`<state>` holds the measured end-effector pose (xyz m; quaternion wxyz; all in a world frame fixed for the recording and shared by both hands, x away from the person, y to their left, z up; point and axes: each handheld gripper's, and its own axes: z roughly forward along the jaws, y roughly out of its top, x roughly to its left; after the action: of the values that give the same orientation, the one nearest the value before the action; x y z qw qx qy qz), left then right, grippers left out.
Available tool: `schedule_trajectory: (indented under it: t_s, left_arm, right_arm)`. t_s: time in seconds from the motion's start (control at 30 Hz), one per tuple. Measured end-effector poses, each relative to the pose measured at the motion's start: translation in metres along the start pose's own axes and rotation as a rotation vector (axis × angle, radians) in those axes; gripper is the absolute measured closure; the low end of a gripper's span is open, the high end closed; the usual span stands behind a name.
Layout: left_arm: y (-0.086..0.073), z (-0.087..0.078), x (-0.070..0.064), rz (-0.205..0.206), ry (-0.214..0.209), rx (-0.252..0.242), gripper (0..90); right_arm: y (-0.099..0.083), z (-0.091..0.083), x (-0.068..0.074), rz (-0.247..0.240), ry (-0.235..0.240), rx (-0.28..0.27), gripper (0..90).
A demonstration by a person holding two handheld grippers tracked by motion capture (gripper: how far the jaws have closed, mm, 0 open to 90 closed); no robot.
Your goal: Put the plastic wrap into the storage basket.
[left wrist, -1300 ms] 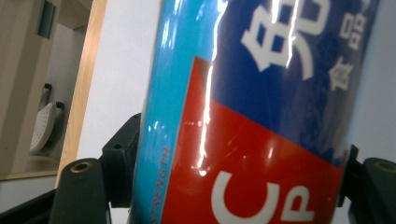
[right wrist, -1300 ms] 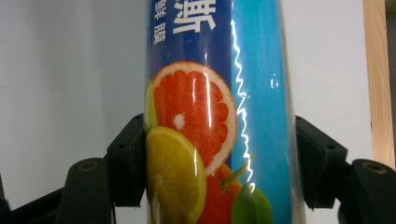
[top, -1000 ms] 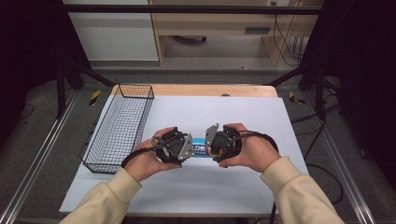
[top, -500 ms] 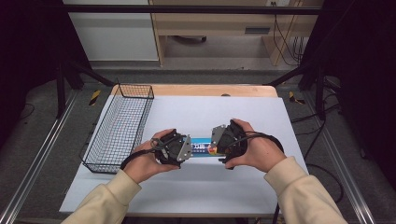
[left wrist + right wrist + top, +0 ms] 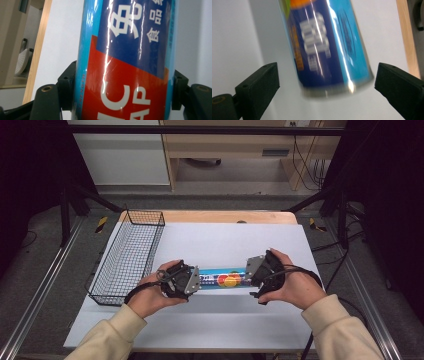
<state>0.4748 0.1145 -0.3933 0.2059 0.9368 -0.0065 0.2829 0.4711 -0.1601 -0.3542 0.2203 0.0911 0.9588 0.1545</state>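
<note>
The right gripper (image 5: 254, 272) has just backed off the blue tube (image 5: 223, 279) at mid-frame on the tabletop (image 5: 260, 240), jaws wide, while the left gripper (image 5: 192, 282) stays clamped on it, so the handover looks, probably, done.

Tube (image 5: 125, 62) cut off at top and bottom edges ahead of left gripper (image 5: 120, 100) | near end hidden between jaws | print only partly legible | tube (image 5: 324, 45) blurred ahead of right gripper (image 5: 327, 82), lettering unreadable, far part cut off at top edge | both tube ends covered by grippers from above (image 5: 225, 279)
</note>
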Motion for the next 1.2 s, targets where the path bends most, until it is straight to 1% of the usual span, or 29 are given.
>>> schedule_trajectory:
  t_s: [0.1, 0.13, 0.17, 0.23, 0.27, 0.3, 0.33, 0.4, 0.43, 0.47, 0.5, 0.53, 0.57, 0.6, 0.63, 0.67, 0.7, 0.73, 0.8, 0.83, 0.87, 0.9, 0.93, 0.97, 1.0, 1.03, 1.1, 1.17, 1.2]
  left_arm:
    - [-0.005, -0.002, 0.001, -0.011, 0.003, 0.0, 30.2]
    - [-0.007, -0.003, 0.002, -0.021, -0.003, -0.002, 30.2]
    - [-0.008, -0.004, 0.002, -0.025, 0.004, -0.004, 30.2]
    - [-0.011, -0.007, 0.004, -0.041, 0.006, -0.003, 30.2]
    - [-0.012, -0.009, 0.004, -0.043, 0.014, -0.006, 30.2]
    - [-0.013, -0.01, 0.005, -0.049, 0.012, -0.006, 30.3]
    - [-0.014, -0.012, 0.006, -0.054, 0.016, -0.003, 30.3]
    - [-0.015, -0.013, 0.007, -0.052, 0.023, -0.01, 30.3]
    - [-0.016, -0.017, 0.008, -0.063, 0.028, -0.017, 30.3]
    - [-0.016, -0.017, 0.008, -0.063, 0.028, -0.017, 30.3]
    - [-0.017, -0.019, 0.009, -0.069, 0.029, -0.018, 30.3]
    - [-0.018, -0.023, 0.01, -0.083, 0.039, -0.032, 30.3]
    - [-0.018, -0.026, 0.011, -0.093, 0.037, -0.039, 30.3]
    - [-0.019, -0.028, 0.011, -0.101, 0.046, -0.052, 30.3]
    - [-0.019, -0.031, 0.012, -0.107, 0.048, -0.049, 30.3]
    - [-0.02, -0.032, 0.013, -0.114, 0.053, -0.059, 30.3]
    - [-0.02, -0.032, 0.013, -0.114, 0.053, -0.059, 30.3]
    - [-0.02, -0.037, 0.015, -0.125, 0.055, -0.066, 30.4]
    - [-0.021, -0.041, 0.018, -0.134, 0.066, -0.066, 30.3]
    - [-0.021, -0.042, 0.019, -0.148, 0.067, -0.072, 30.3]
    - [-0.022, -0.043, 0.02, -0.152, 0.071, -0.075, 30.3]
    - [-0.022, -0.045, 0.021, -0.165, 0.073, -0.082, 30.3]
    - [-0.022, -0.045, 0.021, -0.165, 0.073, -0.082, 30.4]
    - [-0.023, -0.047, 0.022, -0.168, 0.077, -0.081, 30.4]
    - [-0.023, -0.049, 0.024, -0.174, 0.082, -0.083, 30.4]
    - [-0.023, -0.051, 0.025, -0.176, 0.085, -0.075, 30.3]
    - [-0.024, -0.054, 0.027, -0.184, 0.089, -0.072, 30.4]
    - [-0.024, -0.058, 0.029, -0.19, 0.091, -0.065, 30.4]
    - [-0.024, -0.06, 0.029, -0.189, 0.099, -0.064, 30.4]
  right_arm:
    - [-0.016, -0.002, -0.001, 0.052, -0.006, -0.011, 5.9]
    - [-0.021, -0.003, 0.0, 0.065, -0.016, -0.017, 6.2]
    - [-0.027, -0.003, -0.001, 0.083, -0.025, -0.023, 6.1]
    - [-0.037, -0.002, -0.001, 0.141, -0.028, -0.056, 6.3]
    - [-0.042, -0.001, -0.002, 0.169, -0.036, -0.067, 6.4]
    - [-0.045, 0.001, -0.001, 0.202, -0.042, -0.076, 6.5]
    - [-0.048, 0.004, -0.001, 0.224, -0.059, -0.089, 7.3]
    - [-0.052, 0.009, 0.0, 0.285, -0.082, -0.106, 7.5]
    - [-0.054, 0.012, 0.001, 0.317, -0.105, -0.124, 7.9]
    - [-0.055, 0.013, 0.001, 0.341, -0.109, -0.132, 8.4]
    - [-0.055, 0.013, 0.001, 0.341, -0.109, -0.132, 8.4]
    - [-0.057, 0.018, 0.004, 0.422, -0.14, -0.21, 8.3]
    - [-0.058, 0.02, 0.005, 0.45, -0.148, -0.237, 8.3]
    - [-0.059, 0.023, 0.007, 0.484, -0.166, -0.26, 8.4]
    - [-0.059, 0.028, 0.008, 0.515, -0.192, -0.272, 8.5]
    - [-0.06, 0.032, 0.009, 0.549, -0.208, -0.274, 8.2]
    - [-0.06, 0.032, 0.009, 0.549, -0.208, -0.274, 8.2]
    - [-0.062, 0.043, 0.012, 0.637, -0.244, -0.28, 7.6]
    - [-0.064, 0.051, 0.014, 0.713, -0.259, -0.268, 7.4]
    - [-0.064, 0.055, 0.016, 0.753, -0.27, -0.264, 7.4]
    - [-0.066, 0.06, 0.018, 0.787, -0.271, -0.258, 7.5]
    - [-0.067, 0.063, 0.019, 0.796, -0.278, -0.26, 7.4]
    - [-0.069, 0.066, 0.02, 0.821, -0.296, -0.263, 7.3]
    - [-0.069, 0.066, 0.02, 0.821, -0.296, -0.263, 7.3]
    - [-0.072, 0.068, 0.021, 0.86, -0.318, -0.263, 7.6]
    - [-0.074, 0.069, 0.021, 0.864, -0.335, -0.268, 7.9]
    - [-0.077, 0.069, 0.023, 0.891, -0.355, -0.271, 7.7]
    - [-0.08, 0.068, 0.024, 0.923, -0.357, -0.288, 7.0]
    - [-0.081, 0.068, 0.025, 0.938, -0.361, -0.292, 7.0]
